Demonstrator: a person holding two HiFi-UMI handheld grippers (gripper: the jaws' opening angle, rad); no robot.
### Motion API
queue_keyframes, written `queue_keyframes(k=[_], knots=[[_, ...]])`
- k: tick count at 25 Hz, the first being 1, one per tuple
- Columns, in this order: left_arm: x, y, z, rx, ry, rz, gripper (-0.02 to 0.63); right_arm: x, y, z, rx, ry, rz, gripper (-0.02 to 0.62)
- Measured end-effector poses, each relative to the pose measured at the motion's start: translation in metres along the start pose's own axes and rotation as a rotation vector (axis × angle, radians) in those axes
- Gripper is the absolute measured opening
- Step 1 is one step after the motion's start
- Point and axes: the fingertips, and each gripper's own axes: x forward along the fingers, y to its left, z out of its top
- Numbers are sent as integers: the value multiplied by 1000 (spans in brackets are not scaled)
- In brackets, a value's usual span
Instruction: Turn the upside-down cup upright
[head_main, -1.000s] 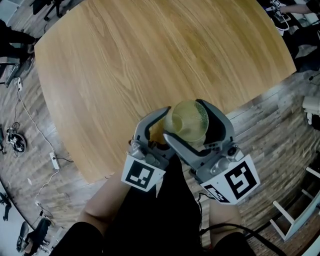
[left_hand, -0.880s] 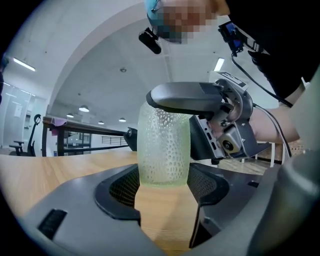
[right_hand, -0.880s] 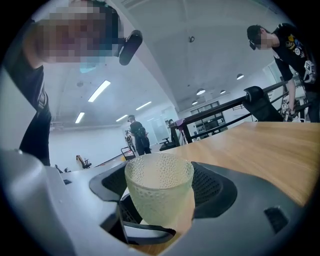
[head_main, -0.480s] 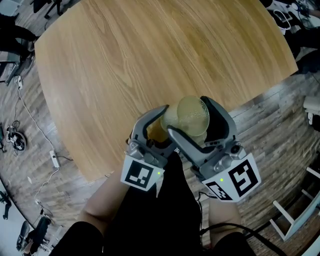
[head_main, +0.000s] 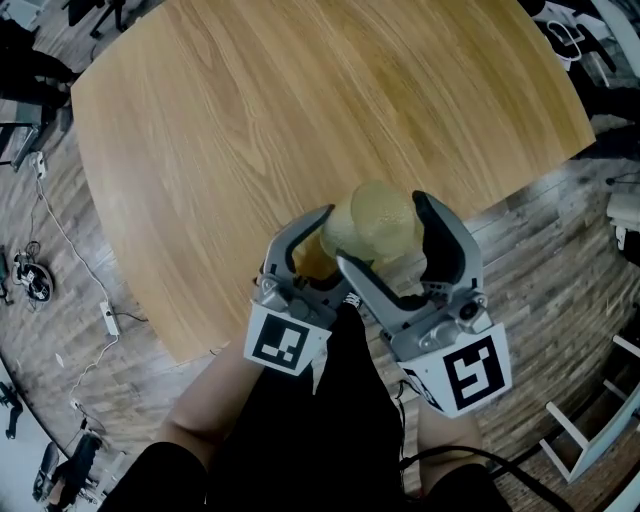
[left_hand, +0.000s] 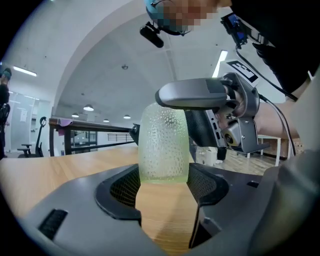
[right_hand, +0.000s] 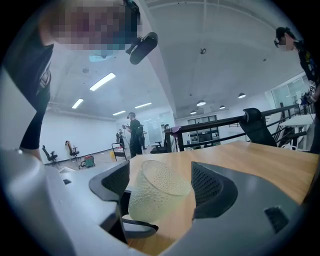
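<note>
A pale yellow-green dimpled cup (head_main: 375, 222) is held in the air over the near edge of the round wooden table (head_main: 250, 120). My left gripper (head_main: 325, 245) is shut on its lower end; in the left gripper view the cup (left_hand: 164, 145) stands between the pads (left_hand: 125, 187). My right gripper (head_main: 382, 230) is shut across the cup's body from the right. In the right gripper view the cup (right_hand: 157, 197) is tilted, its mouth facing up and to the right. One right finger (left_hand: 195, 92) crosses the cup's top in the left gripper view.
Wood-plank floor surrounds the table, with a power strip (head_main: 106, 320) and cables at the left and a white frame (head_main: 590, 430) at the lower right. The person's dark trousers (head_main: 330, 430) fill the bottom. A person (right_hand: 133, 134) and office chairs stand far behind.
My right gripper has turned clockwise and shifted slightly, and the cup has rotated with it and risen a little. The left gripper has barely moved.
</note>
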Motion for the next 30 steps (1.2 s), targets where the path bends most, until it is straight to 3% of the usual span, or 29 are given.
queue_keyframes(k=[6,7,8,9,10,17,20,30], knots=[[-1,12,-5,-13,25,26,298,-8,-2,14,-21,-46,-15,367],[0,12,-5,-13,30,27,299,-11,-5,17,-33,-62,-34,341],[1,12,-6,-14,35,28,299,-14,-8,19,-48,-78,-62,223],[1,12,-6,-14,39,30,299,-16,-10,21,-61,-90,-87,36],[1,12,-7,-14,44,31,299,-17,-11,21,-69,-96,-99,15],[3,11,-11,-15,61,38,298,-7,22,18,-175,-56,17,14],[3,11,-9,-3,61,33,298,-1,16,6,-193,-1,-5,14],[3,5,-13,24,72,22,298,11,-27,-33,-99,73,-104,14]])
